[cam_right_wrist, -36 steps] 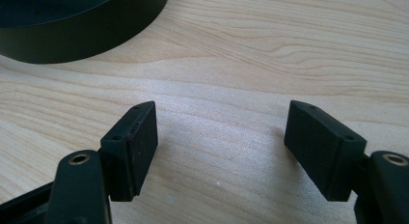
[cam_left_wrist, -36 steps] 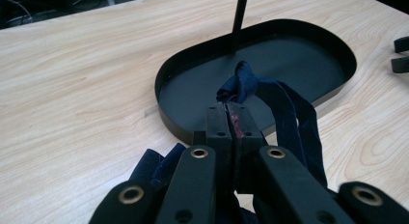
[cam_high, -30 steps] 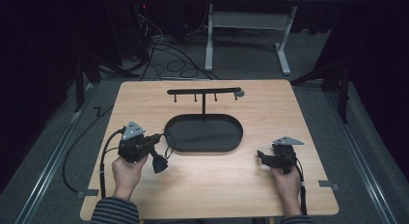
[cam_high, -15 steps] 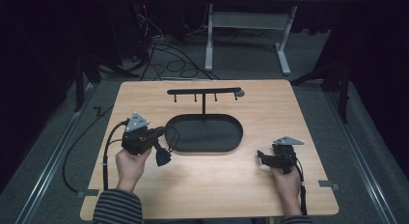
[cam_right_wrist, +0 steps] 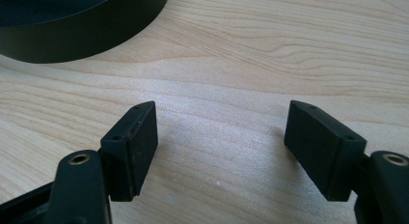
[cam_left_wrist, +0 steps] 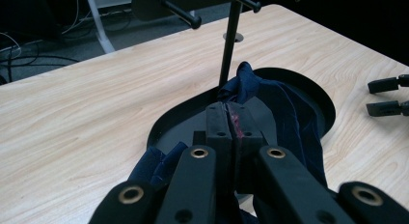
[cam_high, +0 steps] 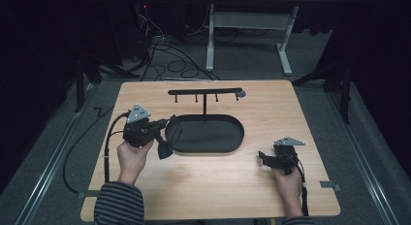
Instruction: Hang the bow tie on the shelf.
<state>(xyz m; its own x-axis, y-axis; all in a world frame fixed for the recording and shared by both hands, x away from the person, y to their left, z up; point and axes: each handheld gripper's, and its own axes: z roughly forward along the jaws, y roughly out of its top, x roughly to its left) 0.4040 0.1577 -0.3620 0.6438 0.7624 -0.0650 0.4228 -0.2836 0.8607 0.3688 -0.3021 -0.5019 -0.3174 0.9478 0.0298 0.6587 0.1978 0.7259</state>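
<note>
My left gripper [cam_high: 168, 127] is shut on a dark navy cloth [cam_high: 164, 149], which hangs from its jaws at the left end of the black oval tray [cam_high: 228, 140]. In the left gripper view the jaws [cam_left_wrist: 230, 121] are pressed together, and the cloth [cam_left_wrist: 284, 105] bunches over and under them, above the tray [cam_left_wrist: 320, 96]. Behind the tray rises a black stand [cam_high: 206, 93] with a bar of hooks, and its post [cam_left_wrist: 230, 45] stands just past the cloth. My right gripper [cam_high: 265, 158] rests open on the table to the right of the tray, with bare wood between its pads [cam_right_wrist: 137, 142].
The wooden table [cam_high: 271, 200] ends near the person's sleeves at the front. The tray wall [cam_right_wrist: 82, 33] lies ahead and left of my right gripper. My right gripper's jaws [cam_left_wrist: 386, 96] show at the far right of the left gripper view. Cables and a desk frame [cam_high: 247, 21] lie on the floor beyond.
My left gripper has risen and moved right toward the tray's left end, carrying the cloth. The right gripper has stayed in place.
</note>
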